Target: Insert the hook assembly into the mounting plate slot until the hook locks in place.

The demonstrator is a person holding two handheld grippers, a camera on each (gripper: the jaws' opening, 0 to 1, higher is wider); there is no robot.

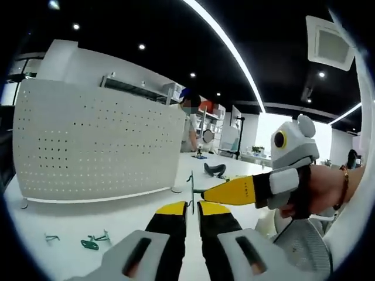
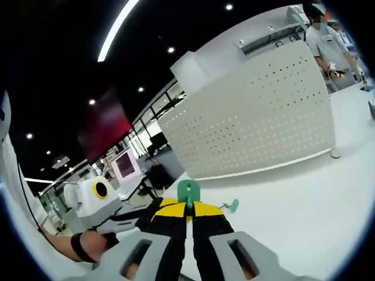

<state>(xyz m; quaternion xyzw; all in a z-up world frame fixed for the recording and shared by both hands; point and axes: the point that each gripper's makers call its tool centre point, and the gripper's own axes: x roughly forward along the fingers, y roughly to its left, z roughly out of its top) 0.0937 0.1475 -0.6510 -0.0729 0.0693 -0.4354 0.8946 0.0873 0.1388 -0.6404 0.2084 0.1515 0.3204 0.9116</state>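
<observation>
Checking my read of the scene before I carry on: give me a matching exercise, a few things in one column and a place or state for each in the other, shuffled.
Things:
1. green hook
2. white pegboard
3. loose green hooks
4. right gripper

Places or states:
A. lying on the white table
B. standing upright on small feet
C. clamped between the right gripper's jaws
D. reaching in from the right, tips at the thin upright piece above the left gripper

Pairs: 1-C, 2-B, 3-A, 4-D
</observation>
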